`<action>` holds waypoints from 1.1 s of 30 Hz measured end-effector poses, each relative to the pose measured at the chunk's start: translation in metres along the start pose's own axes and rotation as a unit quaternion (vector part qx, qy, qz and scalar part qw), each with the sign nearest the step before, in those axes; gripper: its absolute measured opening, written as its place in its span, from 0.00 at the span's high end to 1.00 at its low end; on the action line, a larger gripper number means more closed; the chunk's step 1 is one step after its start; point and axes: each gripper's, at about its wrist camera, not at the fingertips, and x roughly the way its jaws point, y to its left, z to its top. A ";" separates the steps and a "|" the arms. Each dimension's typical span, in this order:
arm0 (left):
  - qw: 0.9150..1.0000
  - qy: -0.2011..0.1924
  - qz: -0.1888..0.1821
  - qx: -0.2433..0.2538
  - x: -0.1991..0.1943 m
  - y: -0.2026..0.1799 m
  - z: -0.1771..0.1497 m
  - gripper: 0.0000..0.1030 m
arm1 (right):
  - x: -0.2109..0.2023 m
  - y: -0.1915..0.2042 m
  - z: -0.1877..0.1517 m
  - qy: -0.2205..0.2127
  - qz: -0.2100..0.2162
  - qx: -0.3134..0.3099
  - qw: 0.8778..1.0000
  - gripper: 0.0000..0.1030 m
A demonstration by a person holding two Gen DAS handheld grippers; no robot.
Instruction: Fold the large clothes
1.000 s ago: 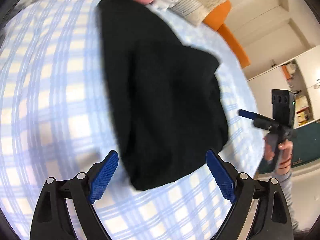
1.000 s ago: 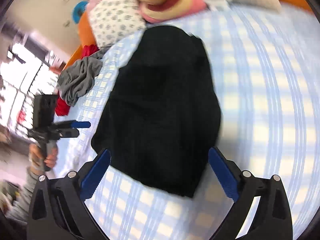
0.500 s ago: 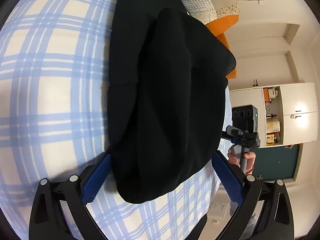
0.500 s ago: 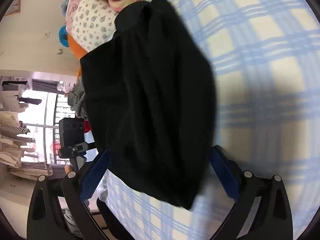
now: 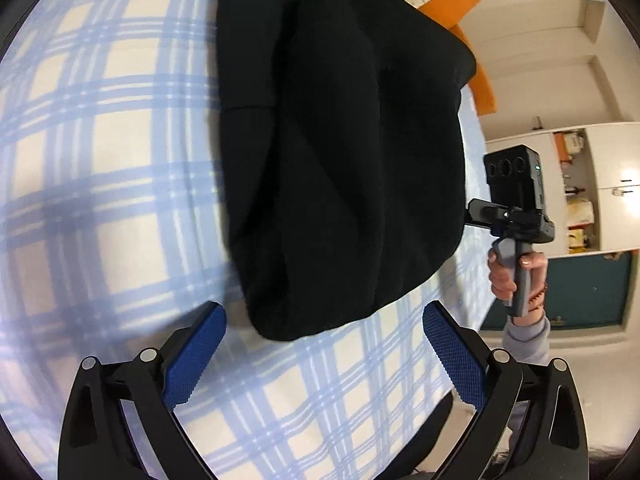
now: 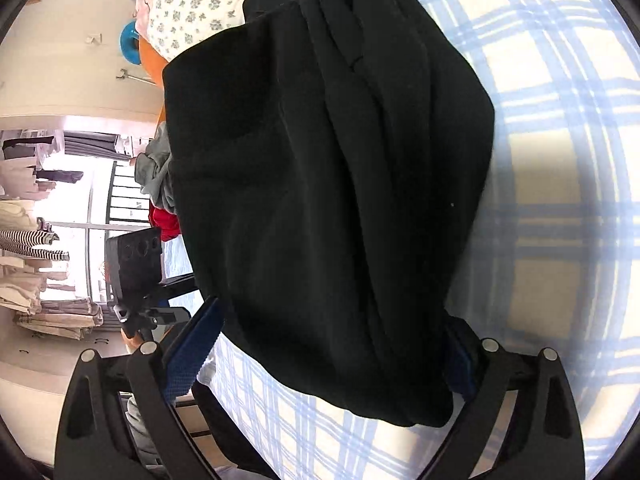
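- Black garment (image 5: 344, 152) folded, lying on blue-checked bedsheet (image 5: 100, 168).
- Left gripper (image 5: 324, 350) spread wide, just short of near hem, nothing between pads.
- Right gripper (image 6: 328, 360) spread, straddling hem; contact cannot be told.

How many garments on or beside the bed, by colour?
Black: 1, the folded black garment on the checked bedsheet.
Grey: 1, the crumpled grey garment at the bed's edge.
Red: 1, the red garment under it.
Total: 3.
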 end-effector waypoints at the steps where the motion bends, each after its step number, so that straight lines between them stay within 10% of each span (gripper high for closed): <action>1: 1.000 -0.001 0.023 0.001 -0.002 -0.002 0.000 0.03 | 0.001 0.000 0.001 -0.001 0.000 0.002 1.000 0.08; 4: 0.995 -0.014 0.092 0.024 -0.007 -0.010 0.002 0.03 | 0.002 0.004 0.002 0.001 -0.010 -0.003 1.000 0.08; 14: 1.000 -0.017 0.007 -0.022 0.020 -0.015 0.045 0.03 | -0.002 -0.006 0.007 -0.008 0.037 0.028 0.999 0.09; 16: 0.999 -0.029 -0.016 -0.024 0.018 -0.011 0.042 0.03 | 0.004 -0.005 0.007 -0.006 0.032 0.024 0.999 0.35; 18: 0.999 -0.039 -0.011 -0.012 0.019 -0.014 0.034 0.13 | 0.011 -0.005 0.005 -0.003 0.017 0.022 1.000 0.49; 21: 0.998 -0.042 -0.028 -0.041 0.008 -0.002 0.026 0.58 | 0.008 -0.004 0.005 -0.002 0.016 0.024 1.000 0.65; 33: 0.996 -0.067 -0.051 -0.019 -0.028 -0.034 0.029 0.71 | -0.026 0.040 0.002 -0.036 0.012 -0.009 0.999 0.73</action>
